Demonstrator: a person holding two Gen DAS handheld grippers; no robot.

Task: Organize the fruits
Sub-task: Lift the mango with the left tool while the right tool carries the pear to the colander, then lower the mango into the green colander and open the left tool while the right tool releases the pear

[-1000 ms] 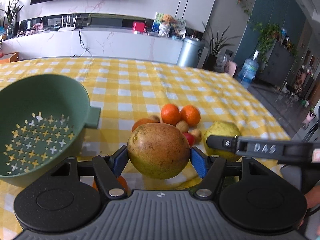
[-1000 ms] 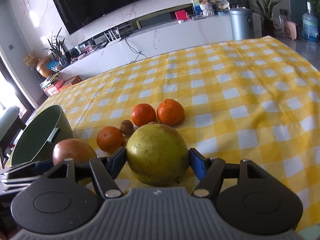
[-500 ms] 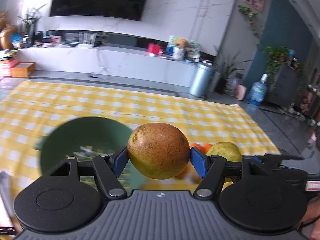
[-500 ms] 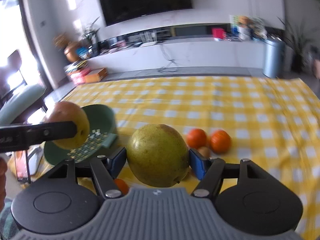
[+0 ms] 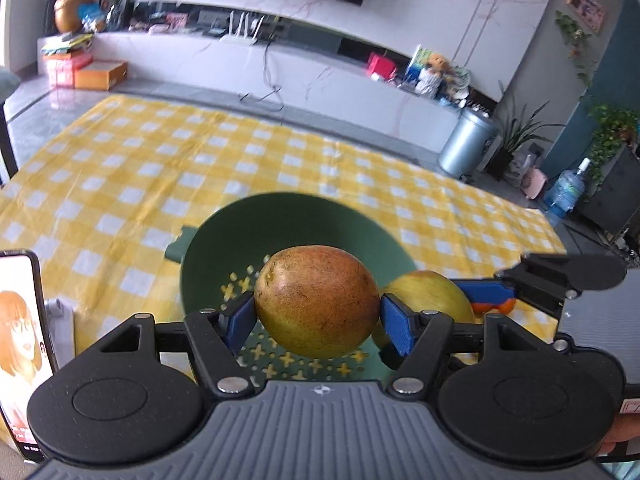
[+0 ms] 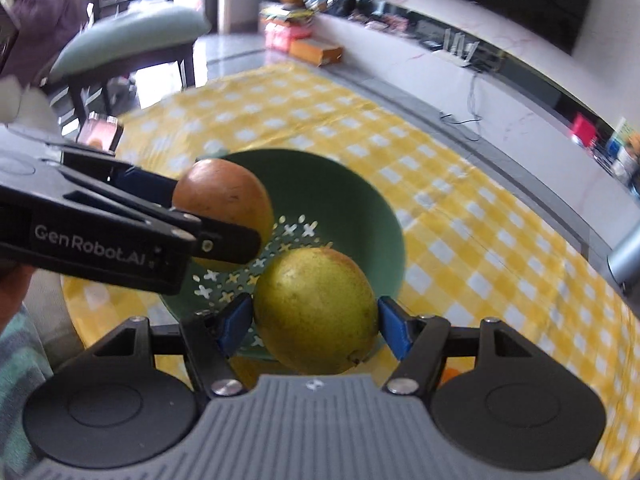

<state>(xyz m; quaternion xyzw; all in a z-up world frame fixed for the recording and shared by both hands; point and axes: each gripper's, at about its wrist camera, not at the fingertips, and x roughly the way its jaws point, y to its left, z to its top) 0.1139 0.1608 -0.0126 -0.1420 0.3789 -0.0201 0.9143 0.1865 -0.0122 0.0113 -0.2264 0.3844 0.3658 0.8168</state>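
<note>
Your left fingers (image 5: 244,316) pinch the reddish-brown pear (image 5: 316,300) and your right fingers (image 6: 394,328) clamp the yellow-green pear (image 6: 316,310), both fruits held over the green colander (image 6: 360,208) near the desk's (image 5: 120,168) front edge.

We note matt green plastic on the colander (image 5: 288,220) ahead of the left gripper (image 5: 316,320), whose blue pads (image 5: 394,326) look ribbed and rubbery. The russet pear (image 5: 316,300) between them is speckled, dull-skinned. The checked tablecloth (image 5: 160,168) shows a faint sheen.
</note>
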